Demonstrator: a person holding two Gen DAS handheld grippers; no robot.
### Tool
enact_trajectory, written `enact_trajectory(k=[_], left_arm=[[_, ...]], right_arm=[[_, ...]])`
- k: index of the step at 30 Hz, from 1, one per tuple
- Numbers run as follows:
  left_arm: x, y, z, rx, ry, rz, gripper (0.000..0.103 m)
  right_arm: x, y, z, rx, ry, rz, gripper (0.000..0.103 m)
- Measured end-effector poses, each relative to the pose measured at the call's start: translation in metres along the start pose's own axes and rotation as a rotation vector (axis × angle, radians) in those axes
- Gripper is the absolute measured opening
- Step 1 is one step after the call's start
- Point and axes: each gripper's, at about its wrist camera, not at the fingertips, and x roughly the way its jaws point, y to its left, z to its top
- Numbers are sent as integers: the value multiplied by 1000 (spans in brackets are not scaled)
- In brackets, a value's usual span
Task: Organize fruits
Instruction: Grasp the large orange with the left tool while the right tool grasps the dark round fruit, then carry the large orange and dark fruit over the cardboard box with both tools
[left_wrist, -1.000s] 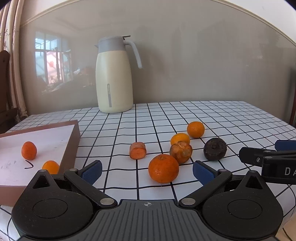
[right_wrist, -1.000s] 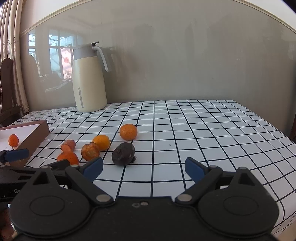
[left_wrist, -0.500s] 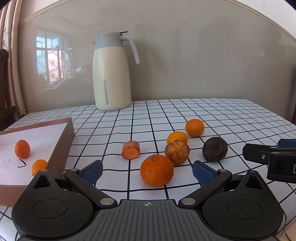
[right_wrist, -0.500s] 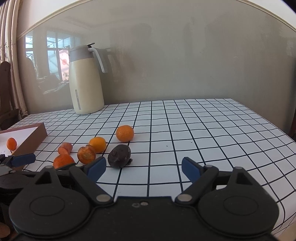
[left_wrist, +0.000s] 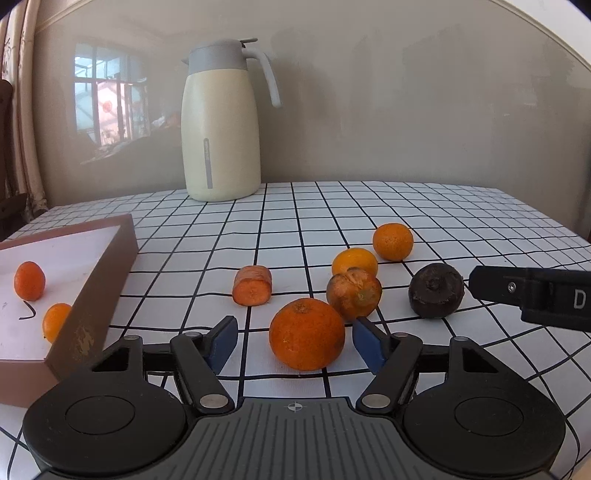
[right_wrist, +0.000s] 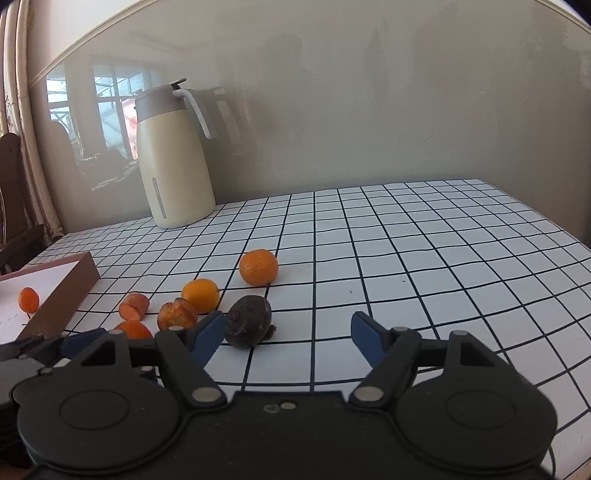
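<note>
A large orange (left_wrist: 306, 334) lies on the checked tablecloth between the fingers of my left gripper (left_wrist: 295, 345). Its jaws are closing; the right pad is almost at the peel and a gap shows on the left. Behind it lie a carrot piece (left_wrist: 252, 286), a bruised orange (left_wrist: 354, 293) and two smaller oranges (left_wrist: 354, 260) (left_wrist: 392, 242). A dark, shrivelled fruit (right_wrist: 249, 326) sits between the closing jaws of my right gripper (right_wrist: 287, 334), close to the left finger (right_wrist: 208, 332), with no pad pressing on it.
A brown box (left_wrist: 92, 280) at the left holds two small oranges (left_wrist: 29, 280) (left_wrist: 55, 321). A cream thermos jug (left_wrist: 221, 122) stands at the back by the wall. The right gripper's finger (left_wrist: 532, 291) reaches in beside the dark fruit (left_wrist: 436, 290).
Both pairs of jaws have narrowed. My left gripper has crept forward around the large orange. The dark fruit now sits between the right gripper's fingers instead of ahead of its left one.
</note>
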Motion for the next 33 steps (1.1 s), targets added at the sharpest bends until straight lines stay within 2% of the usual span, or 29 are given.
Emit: enact_trajectory(k=[4,5,9,14,15,19,23,29,33], left_arm=[[2,0,1,-4,1,3,67],[3,1,1,-7,3,3,67],[6,3,2,-18,12,1,67],[7,4,4,-32,8,-8,66],[7,4,4,-32,7,-11,62],[7,1,4,-25,9,-20,60],[8,0,3,-22,18,-34,49],[6,0,3,-23,16,-42,43],[4,0,1,-17,13,-44,43]], right_arm=[[18,7,5,-13,38,23,48],[22,10,6,-17,46,26,46],[38,15,4,-20,89,48,46],[42,19,4,-23,93,54,46],[43,20,4,-21,96,57,46],[48,20,5,-15,111,63,36],[50,20,5,-3,114,62,30],[47,22,4,-22,111,57,30],[43,23,2,-38,114,58,30]])
